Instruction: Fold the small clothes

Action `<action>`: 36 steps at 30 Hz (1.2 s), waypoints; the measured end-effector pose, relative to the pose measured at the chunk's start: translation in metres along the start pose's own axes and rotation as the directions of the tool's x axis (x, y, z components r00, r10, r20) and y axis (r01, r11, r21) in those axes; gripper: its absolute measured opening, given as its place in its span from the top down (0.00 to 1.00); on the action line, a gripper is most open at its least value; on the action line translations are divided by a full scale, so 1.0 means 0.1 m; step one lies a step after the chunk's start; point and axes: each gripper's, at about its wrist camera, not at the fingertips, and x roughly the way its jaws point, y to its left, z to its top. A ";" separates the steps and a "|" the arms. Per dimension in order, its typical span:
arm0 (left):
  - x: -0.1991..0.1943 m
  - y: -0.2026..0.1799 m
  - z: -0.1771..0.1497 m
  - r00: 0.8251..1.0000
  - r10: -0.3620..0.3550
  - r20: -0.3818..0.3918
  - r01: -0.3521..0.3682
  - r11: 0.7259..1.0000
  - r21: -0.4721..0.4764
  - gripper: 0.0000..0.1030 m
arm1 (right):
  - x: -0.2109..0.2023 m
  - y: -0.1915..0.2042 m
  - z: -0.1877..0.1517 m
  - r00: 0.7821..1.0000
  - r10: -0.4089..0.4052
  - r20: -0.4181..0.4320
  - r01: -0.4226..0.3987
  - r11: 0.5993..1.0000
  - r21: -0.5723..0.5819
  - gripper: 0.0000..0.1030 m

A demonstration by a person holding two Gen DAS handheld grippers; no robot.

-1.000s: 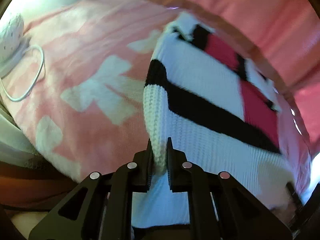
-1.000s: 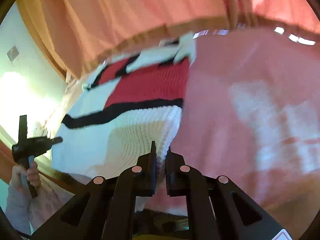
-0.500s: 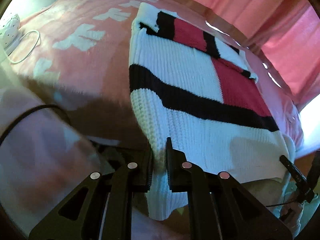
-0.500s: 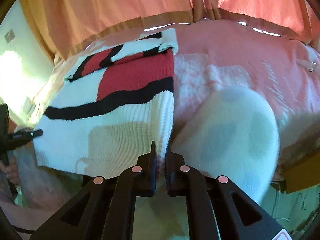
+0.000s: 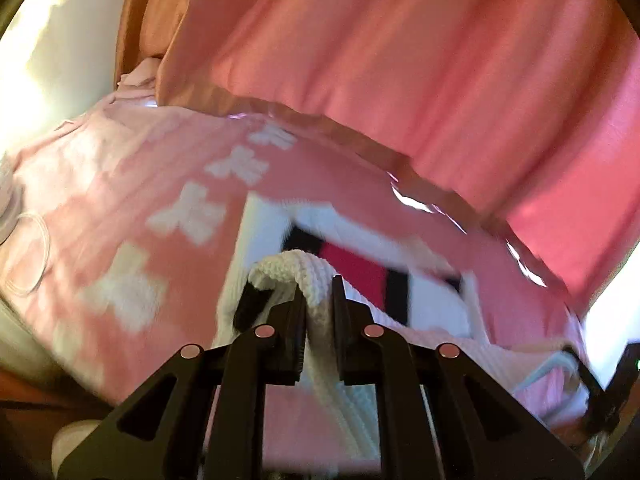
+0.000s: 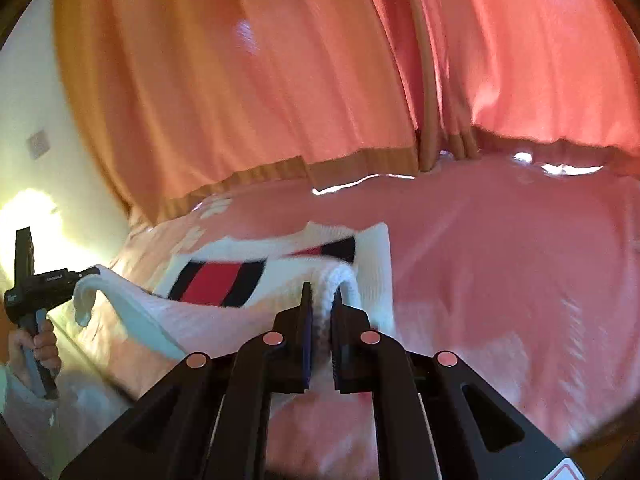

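Carrying the white hem of the knitted sweater (image 5: 360, 276) up and over its red-and-black panel, left gripper (image 5: 318, 312) and right gripper (image 6: 320, 312) each clamped tight on a bottom corner, body lying on the pink blanket (image 5: 132, 200) below the curtain (image 6: 280, 80). Likely to fold crooked if one corner slips or leads the other. No containers in view.

You can read no text here. The left hand-held gripper (image 6: 86, 274), at nine o'clock in the right wrist view, carries small white lettering too blurred to make out.
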 end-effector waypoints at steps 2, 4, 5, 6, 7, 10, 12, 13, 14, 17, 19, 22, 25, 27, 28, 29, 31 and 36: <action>0.53 0.01 0.23 0.997 0.063 -0.034 -0.064 0.998 -0.008 0.89 | 0.47 -0.10 0.12 0.998 -0.004 -0.055 0.005 1.000 0.014 0.93; 1.08 0.07 0.35 0.987 0.135 -0.089 -0.136 0.991 -0.007 0.88 | 0.98 -0.21 0.21 0.995 0.001 -0.100 0.004 0.999 0.048 0.90; 1.30 0.12 0.36 0.980 0.155 -0.123 -0.158 0.987 -0.013 0.87 | 1.19 -0.23 0.25 0.992 0.002 -0.127 0.005 0.999 0.052 0.88; 1.48 0.17 0.34 0.974 0.170 -0.149 -0.175 0.984 -0.021 0.85 | 1.34 -0.26 0.29 0.989 -0.019 -0.146 0.027 0.998 0.054 0.81; 1.63 0.24 0.33 0.969 0.180 -0.167 -0.188 0.981 -0.037 0.84 | 1.46 -0.28 0.33 0.986 -0.053 -0.159 0.062 0.997 0.053 0.77; 1.64 0.32 0.27 0.979 0.161 -0.123 -0.169 0.984 -0.055 0.80 | 1.36 -0.32 0.40 0.995 -0.070 -0.077 0.074 0.996 0.048 0.51; 1.50 0.34 0.27 0.988 0.115 -0.104 -0.125 0.987 -0.099 0.69 | 1.17 -0.35 0.38 0.997 -0.070 -0.011 0.071 0.996 0.061 0.41; 1.34 0.31 0.26 0.993 0.096 -0.068 -0.102 0.990 -0.096 0.60 | 1.09 -0.36 0.36 0.998 -0.069 0.000 0.069 0.996 0.065 0.41; 1.22 0.28 0.25 0.995 0.090 -0.036 -0.093 0.993 -0.079 0.55 | 1.03 -0.36 0.33 0.998 -0.065 -0.007 0.065 0.996 0.059 0.41; 0.86 0.19 0.09 0.999 0.053 -0.011 -0.052 0.998 0.029 0.34 | 0.93 -0.27 0.11 0.997 -0.018 -0.078 0.019 1.000 0.007 0.41; 0.79 0.21 -0.10 0.998 0.004 -0.056 0.000 0.998 0.068 0.34 | 1.00 -0.18 -0.10 0.983 0.047 -0.177 -0.046 0.999 0.012 0.41; 1.00 0.24 -0.33 0.976 -0.058 -0.209 0.062 0.998 0.011 0.36 | 1.20 0.07 -0.25 0.967 0.053 -0.251 -0.067 0.997 -0.045 0.41; 1.25 0.10 -0.36 0.959 -0.067 -0.276 0.078 0.997 0.028 0.54 | 1.44 0.25 -0.30 0.955 -0.016 -0.297 -0.025 0.991 -0.133 0.46; 1.42 0.05 -0.32 0.947 -0.037 -0.320 0.053 0.998 0.041 0.78 | 1.57 0.24 -0.30 0.945 -0.014 -0.326 -0.027 0.992 -0.121 0.90; 1.48 0.05 -0.29 0.942 -0.041 -0.332 0.051 0.998 0.022 0.85 | 1.67 0.22 -0.29 0.938 -0.019 -0.346 -0.020 0.994 -0.108 0.99; 1.51 0.06 -0.23 0.942 -0.046 -0.333 0.048 0.999 -0.003 0.90 | 1.68 0.19 -0.27 0.940 -0.013 -0.341 -0.022 0.995 -0.099 1.00; 1.52 0.04 -0.03 0.955 -0.053 -0.292 0.051 0.999 -0.016 0.93 | 1.68 0.20 -0.07 0.965 0.000 -0.264 -0.027 0.995 -0.099 1.00; 1.53 0.09 0.63 0.999 -0.019 -0.043 0.015 0.997 -0.078 0.76 | 1.62 0.17 0.49 0.988 -0.154 0.004 0.153 0.978 -0.143 0.69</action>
